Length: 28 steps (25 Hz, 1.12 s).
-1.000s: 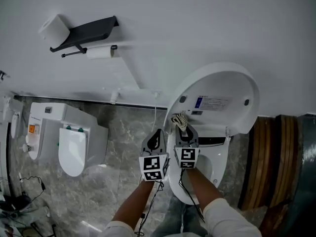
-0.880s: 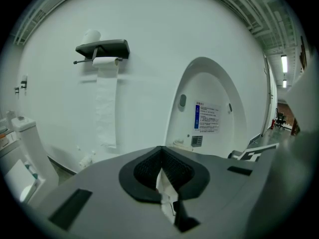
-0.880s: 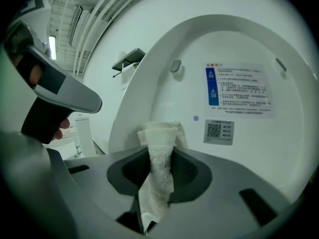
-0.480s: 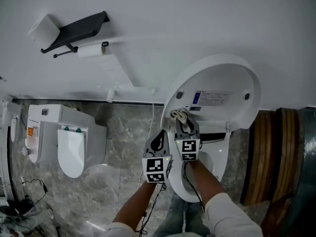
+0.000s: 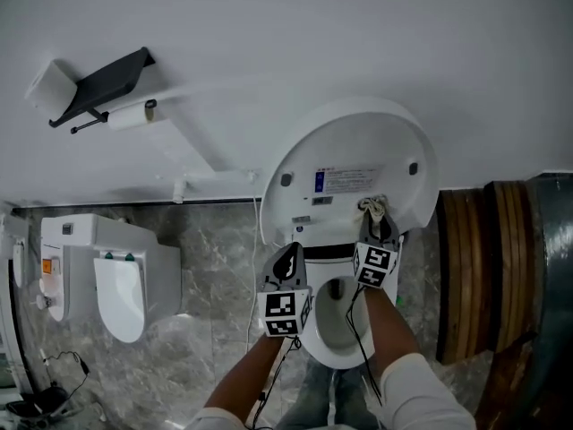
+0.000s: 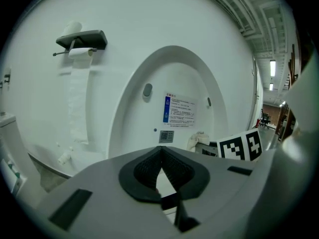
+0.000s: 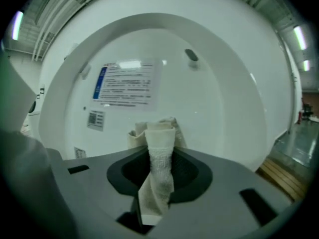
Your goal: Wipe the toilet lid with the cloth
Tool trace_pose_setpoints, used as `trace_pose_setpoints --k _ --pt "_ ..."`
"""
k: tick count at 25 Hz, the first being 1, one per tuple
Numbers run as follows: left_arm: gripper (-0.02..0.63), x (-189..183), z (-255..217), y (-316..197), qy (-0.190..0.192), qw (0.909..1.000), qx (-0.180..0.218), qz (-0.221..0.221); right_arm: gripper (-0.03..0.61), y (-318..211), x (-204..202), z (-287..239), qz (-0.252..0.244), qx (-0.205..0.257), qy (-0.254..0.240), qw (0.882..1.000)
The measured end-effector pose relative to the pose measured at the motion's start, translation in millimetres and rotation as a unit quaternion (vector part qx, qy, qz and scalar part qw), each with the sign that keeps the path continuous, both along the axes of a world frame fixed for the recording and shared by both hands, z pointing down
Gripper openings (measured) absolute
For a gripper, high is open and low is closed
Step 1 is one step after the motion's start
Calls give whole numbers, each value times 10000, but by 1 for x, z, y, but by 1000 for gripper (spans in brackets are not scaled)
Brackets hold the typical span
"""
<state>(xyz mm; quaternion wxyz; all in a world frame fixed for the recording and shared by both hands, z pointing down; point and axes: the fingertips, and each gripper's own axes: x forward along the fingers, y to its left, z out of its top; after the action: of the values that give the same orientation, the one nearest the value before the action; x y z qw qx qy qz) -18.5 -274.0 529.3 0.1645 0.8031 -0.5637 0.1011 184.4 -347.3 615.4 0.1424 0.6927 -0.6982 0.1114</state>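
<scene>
Quick count, left to right: two paper rolls up by the dark shelf, a second toilet at the floor's left edge, two grippers, one cloth, one raised toilet lid bearing one printed label.

The left gripper hovers at the bowl's left rim, jaws pressed together with nothing between them. In its own view the left gripper faces the lid's underside.

The lid stands upright against the wall, underside towards us, long axis running up from the hinge.

The right gripper is clamped on the cloth, and the strip lies along the jaws with its bunched end poking past the tips towards the lid's lower right edge. The right gripper view shows the cloth pinched fast; contact with the lid I can't confirm.

A second ago that cloth was at the lid's lower left, under the label. It has swept across to the right, while the left gripper has kept to the bowl's left side.
</scene>
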Motion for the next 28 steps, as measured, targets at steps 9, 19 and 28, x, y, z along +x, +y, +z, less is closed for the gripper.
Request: trace_pose_setpoints --k 9,19,28 --pt "12 27 -5 -1 27 9995 97 298 97 7 97 19 1434 -226 -364 9887" --pt "12 25 -13 -4 55 9997 116 199 97 20 79 -1 1030 -310 -421 9933" --pt "43 31 -142 3 466 9847 1146 1232 97 108 11 -121 -392 -303 -1199 9915"
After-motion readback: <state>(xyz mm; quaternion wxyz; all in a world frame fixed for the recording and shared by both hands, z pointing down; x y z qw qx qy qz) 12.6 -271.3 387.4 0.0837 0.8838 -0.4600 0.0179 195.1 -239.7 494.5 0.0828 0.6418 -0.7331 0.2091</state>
